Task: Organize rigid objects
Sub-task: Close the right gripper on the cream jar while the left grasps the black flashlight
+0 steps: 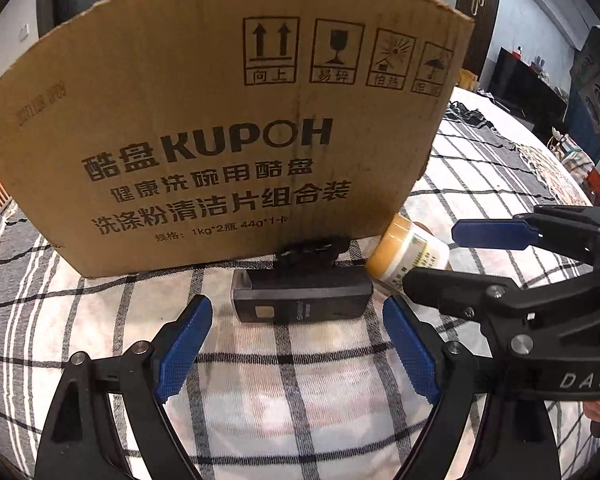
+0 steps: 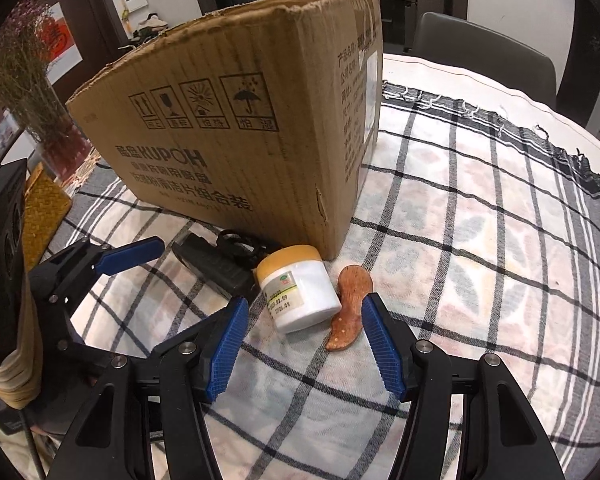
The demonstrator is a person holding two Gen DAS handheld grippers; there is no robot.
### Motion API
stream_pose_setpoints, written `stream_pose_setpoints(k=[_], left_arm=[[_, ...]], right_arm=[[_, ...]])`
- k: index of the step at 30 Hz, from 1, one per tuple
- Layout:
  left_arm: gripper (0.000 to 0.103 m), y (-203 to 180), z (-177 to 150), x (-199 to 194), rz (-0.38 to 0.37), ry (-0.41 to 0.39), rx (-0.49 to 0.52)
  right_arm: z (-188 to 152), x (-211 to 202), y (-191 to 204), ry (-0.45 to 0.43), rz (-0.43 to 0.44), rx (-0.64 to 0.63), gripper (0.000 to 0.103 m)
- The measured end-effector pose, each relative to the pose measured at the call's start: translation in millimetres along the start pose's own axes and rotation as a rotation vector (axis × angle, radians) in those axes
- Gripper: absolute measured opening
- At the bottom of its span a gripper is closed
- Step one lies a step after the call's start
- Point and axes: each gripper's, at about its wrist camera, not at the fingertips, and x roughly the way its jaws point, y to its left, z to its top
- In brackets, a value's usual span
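The jar [image 2: 298, 292] lies on its side just in front of the box [image 2: 236, 128], between a black device [image 1: 300, 296] and a wooden piece [image 2: 350, 306]. Both the right gripper [image 2: 304, 344] and left gripper [image 1: 296, 350] are wide open, empty. Better to close squarely across the jar's body, clear of the wooden piece.

The left hand-held gripper [image 1: 298, 354] points level and forward, its two blue-padded fingers [image 1: 184, 346] spread wide with nothing between them. The right hand-held gripper [image 2: 304, 346] is likewise spread, its ribbed blue pads [image 2: 226, 350] apart and gripping nothing, angled slightly downward. The two sit side by side and close: in the left wrist view the right one reaches in from the right edge, one black finger crossing just above the left gripper's right finger; in the right wrist view the left one enters from the left edge.
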Motion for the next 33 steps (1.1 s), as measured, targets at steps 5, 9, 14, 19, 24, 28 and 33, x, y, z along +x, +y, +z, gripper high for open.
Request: stream_pose_setpoints(k=[5,9,14,19,24,28,33], left_arm=[[0.088,0.2,3.5,10.3,0.006,0.01,-0.014],[0.087,2.2,6.1,16.5,0.004,0.021,-0.021],[0.087,2.4,8.3,22.5,0.003,0.02,-0.02],[0.072,4.1,8.3,23.3,-0.033,0.012,-0.009],[0.072,1.2,6.9,23.2,-0.026,0.005,0.008],[0.072,7.7,5.2,16.9,-0.02,0.005,-0.002],[0.072,13.3,4.4,4.7,-0.002,-0.008,-0.009]], right_arm=[[3.5,8.3,0.2,0.012,0.004,-0.009,0.06],[8.0,16.2,-0.6,0.021,0.007,-0.008,0.06],[10.4,25.9,-4.3,0.033,0.019,0.013,0.059],[11.5,28.6,-1.2,0.023,0.012,0.012,0.054],[9.4,27.9,6.2,0.009,0.006,0.001,0.045],[7.5,26.0,7.1,0.0,0.0,0.022,0.044],[5.5,19.5,8.3,-0.019,-0.014,0.05,0.043]])
